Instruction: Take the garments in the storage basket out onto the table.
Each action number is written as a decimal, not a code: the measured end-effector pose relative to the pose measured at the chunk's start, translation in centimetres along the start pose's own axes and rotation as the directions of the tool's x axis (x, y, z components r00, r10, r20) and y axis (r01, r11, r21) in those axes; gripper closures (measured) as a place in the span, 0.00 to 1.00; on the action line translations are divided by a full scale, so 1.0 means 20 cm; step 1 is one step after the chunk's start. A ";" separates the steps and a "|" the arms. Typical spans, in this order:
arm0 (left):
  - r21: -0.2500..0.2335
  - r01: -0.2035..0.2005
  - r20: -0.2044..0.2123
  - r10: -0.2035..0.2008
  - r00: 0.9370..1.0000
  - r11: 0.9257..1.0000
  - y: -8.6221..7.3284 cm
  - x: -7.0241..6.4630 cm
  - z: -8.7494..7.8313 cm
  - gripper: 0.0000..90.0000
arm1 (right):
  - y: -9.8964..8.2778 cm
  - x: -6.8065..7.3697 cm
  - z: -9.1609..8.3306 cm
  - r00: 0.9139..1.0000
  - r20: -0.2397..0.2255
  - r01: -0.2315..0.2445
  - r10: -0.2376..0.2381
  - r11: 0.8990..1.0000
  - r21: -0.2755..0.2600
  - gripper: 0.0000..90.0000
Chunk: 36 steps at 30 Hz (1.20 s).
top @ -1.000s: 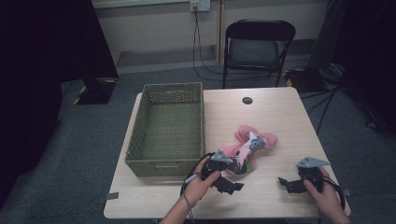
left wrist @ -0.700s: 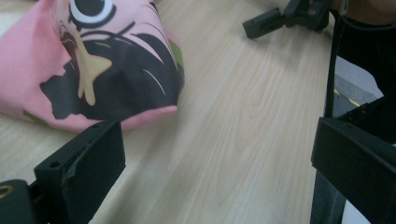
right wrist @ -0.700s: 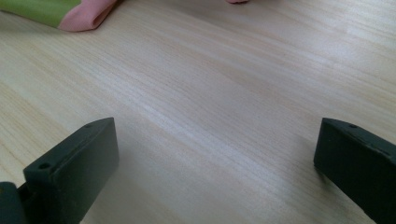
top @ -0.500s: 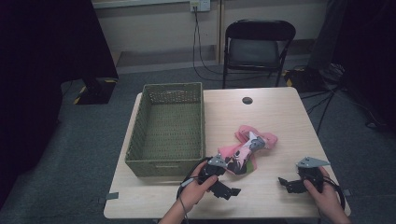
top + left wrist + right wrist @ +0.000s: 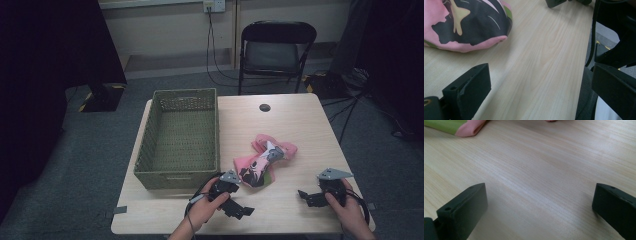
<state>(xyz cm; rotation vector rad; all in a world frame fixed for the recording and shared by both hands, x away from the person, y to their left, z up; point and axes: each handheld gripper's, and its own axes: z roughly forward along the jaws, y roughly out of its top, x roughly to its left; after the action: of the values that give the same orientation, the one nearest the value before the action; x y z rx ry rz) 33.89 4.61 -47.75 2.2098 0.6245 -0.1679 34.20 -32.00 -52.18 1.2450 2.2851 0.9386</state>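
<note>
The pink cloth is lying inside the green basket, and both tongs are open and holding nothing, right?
Not quite. The pink cloth lies on the wooden table, beside the green basket, not inside it; the high view shows the basket with nothing in it. The rest holds: the left tongs and right tongs are both open and grip nothing.

A wooden table [image 5: 295,125] holds a few things. A green basket [image 5: 180,137] sits on its left side. A pink cloth [image 5: 264,160] with a black picture lies just beside the basket, near the middle. A small black round thing [image 5: 265,107] sits near the far edge.
</note>
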 end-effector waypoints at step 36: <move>0.043 0.010 0.024 -0.011 1.000 0.999 -0.16 0.04 -0.27 0.03 | 0.00 0.00 0.00 1.000 0.000 -0.001 0.001 1.000 0.000 0.00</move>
<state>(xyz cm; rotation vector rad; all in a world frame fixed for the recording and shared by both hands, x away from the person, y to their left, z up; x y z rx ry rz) 32.61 10.74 -46.64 2.2432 0.6249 -0.2150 34.20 -31.99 -52.18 1.2457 2.2845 0.9387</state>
